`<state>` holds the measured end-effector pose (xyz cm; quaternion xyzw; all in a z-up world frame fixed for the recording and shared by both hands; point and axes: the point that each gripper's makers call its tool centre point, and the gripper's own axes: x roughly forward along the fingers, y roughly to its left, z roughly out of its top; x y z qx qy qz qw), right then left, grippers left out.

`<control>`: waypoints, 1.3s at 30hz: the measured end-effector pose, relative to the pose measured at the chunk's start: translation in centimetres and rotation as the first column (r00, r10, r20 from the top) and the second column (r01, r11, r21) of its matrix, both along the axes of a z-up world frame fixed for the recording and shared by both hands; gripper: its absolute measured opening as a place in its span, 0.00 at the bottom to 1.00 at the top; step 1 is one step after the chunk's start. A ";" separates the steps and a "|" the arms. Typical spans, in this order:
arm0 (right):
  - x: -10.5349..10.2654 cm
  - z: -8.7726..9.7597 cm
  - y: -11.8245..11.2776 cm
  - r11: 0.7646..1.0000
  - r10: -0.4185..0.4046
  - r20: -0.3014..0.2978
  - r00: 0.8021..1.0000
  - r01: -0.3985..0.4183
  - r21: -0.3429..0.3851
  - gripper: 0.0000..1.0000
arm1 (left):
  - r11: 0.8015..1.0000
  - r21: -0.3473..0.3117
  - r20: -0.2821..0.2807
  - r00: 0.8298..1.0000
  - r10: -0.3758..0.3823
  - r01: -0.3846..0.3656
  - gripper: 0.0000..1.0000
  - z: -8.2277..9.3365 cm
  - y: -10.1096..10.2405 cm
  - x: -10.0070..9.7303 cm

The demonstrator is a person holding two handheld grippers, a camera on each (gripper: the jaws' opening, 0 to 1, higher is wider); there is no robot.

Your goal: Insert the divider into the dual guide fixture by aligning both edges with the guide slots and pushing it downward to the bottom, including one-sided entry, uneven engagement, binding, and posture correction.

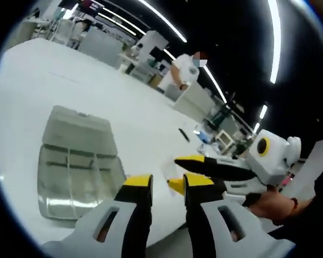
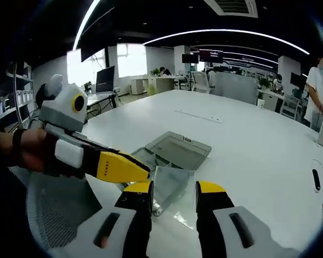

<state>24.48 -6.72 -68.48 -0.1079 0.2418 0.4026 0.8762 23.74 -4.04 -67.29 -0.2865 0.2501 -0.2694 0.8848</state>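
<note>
Divider [image 2: 171, 185] clear, pinched by right gripper [image 2: 173, 194], not yet in fixture [image 1: 78, 166] slots on table [image 1: 54, 80]. Left gripper [image 1: 160, 184] jaws narrow, empty. Insertion all remaining.

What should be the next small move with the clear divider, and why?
Probably bring the clear divider over the open clear box and line its edges up with the slots. The divider hangs above the white table, between the left gripper and the right gripper, apart from the box. Which gripper holds it, I cannot tell.
</note>
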 end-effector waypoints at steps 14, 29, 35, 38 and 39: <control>-0.7 1.5 1.2 0.998 0.055 0.069 0.996 -0.058 0.033 0.27 | 0.992 -0.121 -0.042 0.999 0.026 -0.031 0.01 0.5 0.1 0.5; -1.1 1.7 1.2 0.971 0.234 0.118 0.965 -0.226 -0.079 0.16 | 0.994 0.110 0.051 0.998 -0.021 0.015 0.00 0.5 1.3 -0.3; -1.5 1.2 1.5 0.906 0.394 0.131 0.910 -0.361 -0.222 0.15 | 0.956 0.280 0.082 0.990 -0.113 0.086 0.00 0.2 1.1 -1.1; -1.8 1.3 2.1 0.887 0.438 0.139 0.888 -0.402 -0.226 0.16 | 0.938 0.325 0.096 0.982 -0.160 0.121 0.00 0.3 0.8 -1.5; -1.8 1.5 2.2 0.882 0.448 0.150 0.881 -0.409 -0.234 0.16 | 0.928 0.346 0.098 0.979 -0.180 0.136 0.00 0.2 0.7 -1.6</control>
